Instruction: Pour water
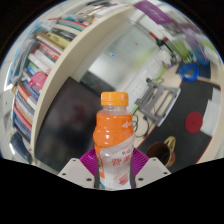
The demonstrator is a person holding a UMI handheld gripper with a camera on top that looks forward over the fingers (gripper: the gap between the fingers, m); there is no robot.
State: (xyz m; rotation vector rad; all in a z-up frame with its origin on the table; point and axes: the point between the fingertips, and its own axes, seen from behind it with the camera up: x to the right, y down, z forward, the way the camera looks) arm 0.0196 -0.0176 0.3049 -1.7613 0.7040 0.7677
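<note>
An orange drink bottle [113, 135] with an orange cap and a white-and-pink label stands upright between my fingers, held up in the air. My gripper [113, 172] is shut on the bottle's lower body. The magenta pads [88, 161] press against its label on both sides. The bottle's base is hidden below the fingers. No cup or other vessel for pouring is in sight.
A curved white bookshelf [45, 60] full of books runs beyond the bottle on one side. A glossy floor [130, 65] stretches ahead. On the other side stand a dark table [195, 110] with a red object [195, 121] and a metal frame [152, 95].
</note>
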